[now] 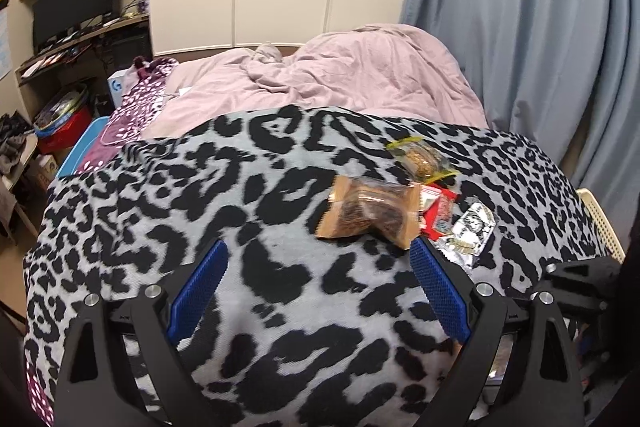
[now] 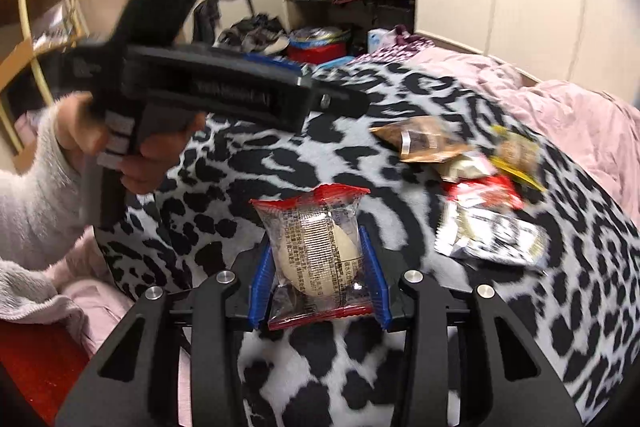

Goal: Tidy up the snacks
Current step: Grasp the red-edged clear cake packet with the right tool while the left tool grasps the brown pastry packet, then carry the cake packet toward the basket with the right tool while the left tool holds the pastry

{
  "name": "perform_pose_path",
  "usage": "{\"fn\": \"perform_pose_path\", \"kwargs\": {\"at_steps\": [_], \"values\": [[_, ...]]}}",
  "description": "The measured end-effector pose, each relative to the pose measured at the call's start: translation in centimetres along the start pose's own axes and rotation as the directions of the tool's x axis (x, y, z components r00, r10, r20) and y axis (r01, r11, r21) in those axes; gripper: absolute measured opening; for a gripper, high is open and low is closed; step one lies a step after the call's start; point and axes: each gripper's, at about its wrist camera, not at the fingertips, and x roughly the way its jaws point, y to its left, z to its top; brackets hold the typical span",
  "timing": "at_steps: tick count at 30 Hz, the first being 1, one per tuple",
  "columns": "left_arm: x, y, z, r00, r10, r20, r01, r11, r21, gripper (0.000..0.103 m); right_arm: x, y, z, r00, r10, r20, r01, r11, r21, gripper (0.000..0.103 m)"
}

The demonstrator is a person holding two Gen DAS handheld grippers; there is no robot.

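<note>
My right tongs (image 2: pixel 320 267) grip a clear red-edged packet (image 2: pixel 314 253); my left tongs (image 1: pixel 318 287) stand wide and hold nothing.
The packet sits upright between the blue pads (image 2: pixel 262 279), above the leopard blanket (image 2: pixel 248 167) on the bed. The other snacks lie in a cluster on the blanket: brown pack (image 1: pixel 370 211), yellow pack (image 1: pixel 420 157), red pack (image 1: pixel 438 213), silver pack (image 1: pixel 472 231), just beyond my left tongs' right-hand pad.
</note>
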Motion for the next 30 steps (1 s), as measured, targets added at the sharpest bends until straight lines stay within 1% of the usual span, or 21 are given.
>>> {"fn": "perform_pose_path", "kwargs": {"at_steps": [4, 9, 11, 13, 15, 18, 21, 23, 28, 29, 30], "values": [[1.5, -1.7, 0.6, 0.999, -0.03, -0.027, 0.032, 0.997, 0.066, 0.092, -2.0, -1.4, -1.0, 0.999, -0.038, 0.036, 0.036, 0.997, 0.062, 0.042], [4.4, -2.9, 1.5, 0.991, -0.077, -0.106, 0.086, 0.993, 0.081, 0.092, -3.9, -3.1, -2.1, 0.995, -0.069, 0.076, 0.058, 0.989, 0.14, 0.042], [5.4, -3.4, 1.8, 0.989, -0.075, -0.127, 0.086, 0.992, 0.091, 0.092, -4.3, -3.7, -2.4, 0.993, -0.076, 0.089, 0.061, 0.985, 0.159, 0.042], [6.3, -3.9, 2.0, 0.986, -0.086, -0.146, 0.103, 0.988, 0.115, 0.092, -4.5, -4.0, -2.6, 0.992, -0.079, 0.097, 0.061, 0.983, 0.175, 0.042], [7.4, -4.1, 2.2, 0.985, -0.057, -0.163, 0.078, 0.989, 0.125, 0.092, -4.7, -4.3, -2.9, 0.991, -0.083, 0.103, 0.062, 0.98, 0.189, 0.042], [8.7, -3.8, 2.4, 0.983, -0.042, -0.18, 0.065, 0.99, 0.122, 0.091, -5.0, -4.6, -3.0, 0.99, -0.087, 0.11, 0.063, 0.977, 0.205, 0.042], [9.5, -3.0, 2.6, 0.982, -0.047, -0.182, 0.067, 0.992, 0.104, 0.081, -5.2, -4.8, -3.1, 0.988, -0.094, 0.119, 0.067, 0.974, 0.216, 0.042], [9.7, -2.4, 2.6, 0.983, -0.034, -0.182, 0.053, 0.994, 0.097, 0.071, -5.5, -5.0, -3.3, 0.987, -0.101, 0.128, 0.07, 0.972, 0.226, 0.042], [9.2, -1.6, 2.4, 0.986, -0.051, -0.158, 0.064, 0.995, 0.079, 0.068, -5.8, -5.5, -3.5, 0.983, -0.118, 0.142, 0.08, 0.965, 0.249, 0.042], [8.8, -1.6, 2.3, 0.987, -0.05, -0.151, 0.063, 0.995, 0.079, 0.063, -5.8, -5.7, -3.4, 0.982, -0.121, 0.144, 0.082, 0.964, 0.253, 0.042], [8.4, -1.6, 2.2, 0.989, -0.046, -0.142, 0.058, 0.995, 0.081, 0.061, -6.0, -5.7, -3.5, 0.981, -0.124, 0.146, 0.083, 0.963, 0.257, 0.042]]}}
